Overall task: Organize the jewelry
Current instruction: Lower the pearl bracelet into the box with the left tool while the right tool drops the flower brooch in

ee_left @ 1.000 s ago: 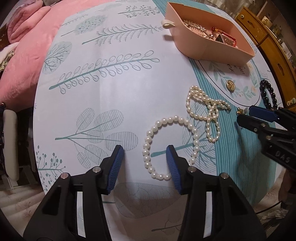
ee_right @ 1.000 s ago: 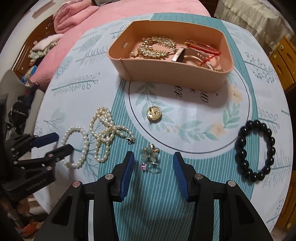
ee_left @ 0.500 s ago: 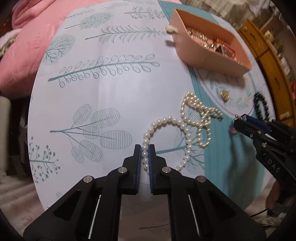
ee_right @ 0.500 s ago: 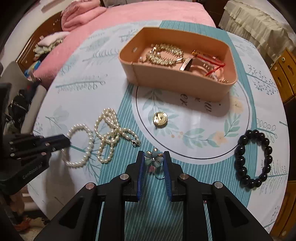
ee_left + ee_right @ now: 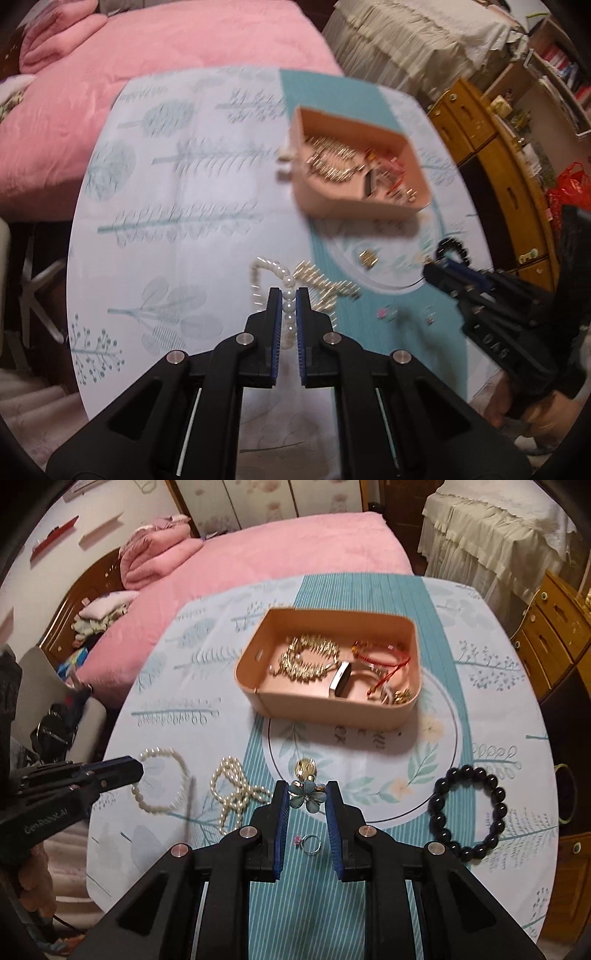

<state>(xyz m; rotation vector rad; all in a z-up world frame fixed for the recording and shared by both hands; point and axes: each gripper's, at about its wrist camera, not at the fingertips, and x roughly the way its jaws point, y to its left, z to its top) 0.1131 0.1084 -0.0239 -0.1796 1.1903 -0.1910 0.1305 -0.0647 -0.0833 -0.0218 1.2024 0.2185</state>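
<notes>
Jewelry being lifted by both grippers at once, apparently for carrying to the pink tray (image 5: 332, 710) at the table's (image 5: 480, 709) centre. Left gripper (image 5: 289, 295): jaws pinching the pearl bracelet (image 5: 288, 291) along one side, loop dangling free above the near left edge. Right gripper (image 5: 307, 794): jaws clamping the blue flower brooch (image 5: 306, 796) by its petals. Still lying near the front edge: pearl necklace (image 5: 236, 794), small ring (image 5: 311, 843), gold button (image 5: 306, 766); black bead bracelet (image 5: 467, 810) toward the right edge.
</notes>
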